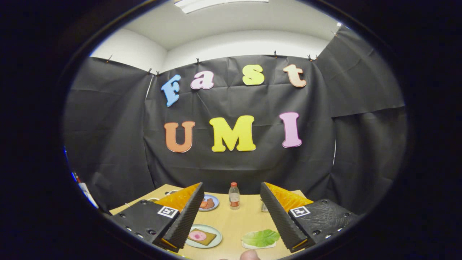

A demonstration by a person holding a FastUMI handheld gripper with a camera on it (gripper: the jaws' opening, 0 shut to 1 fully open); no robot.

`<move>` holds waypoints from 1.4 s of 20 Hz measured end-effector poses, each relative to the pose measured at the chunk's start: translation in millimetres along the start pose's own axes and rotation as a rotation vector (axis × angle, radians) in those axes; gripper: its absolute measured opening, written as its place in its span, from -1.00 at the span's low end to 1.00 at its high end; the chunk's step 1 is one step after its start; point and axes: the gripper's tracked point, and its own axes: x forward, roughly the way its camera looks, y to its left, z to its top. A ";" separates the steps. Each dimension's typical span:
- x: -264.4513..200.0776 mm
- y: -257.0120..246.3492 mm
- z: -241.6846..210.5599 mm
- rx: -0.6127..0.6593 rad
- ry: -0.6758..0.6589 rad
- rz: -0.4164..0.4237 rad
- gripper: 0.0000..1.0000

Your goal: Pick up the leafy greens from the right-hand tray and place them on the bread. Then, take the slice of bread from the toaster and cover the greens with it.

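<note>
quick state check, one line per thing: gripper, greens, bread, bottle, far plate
gripper: open, fingers wide apart, holding nothing
leafy greens: lying flat on their tray, between the fingers, untouched
bread: on its plate, a pink slice on top, no greens on it yet
bottle: upright, cap on, beyond the fingers
far plate: holds food, partly hidden by the left finger

My left finger (184, 213) hides part of the far plate (212, 203) behind the bottle (234, 196). I cannot tell what the small item (264, 207) right of the bottle is.
</note>
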 end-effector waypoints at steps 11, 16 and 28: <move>7.3 -57.1 -32.9 -0.039 0.076 -0.027 0.92; 18.3 -94.5 -103.3 -0.052 0.222 -0.018 0.93; 101.4 -175.5 -341.4 0.003 0.677 0.025 0.92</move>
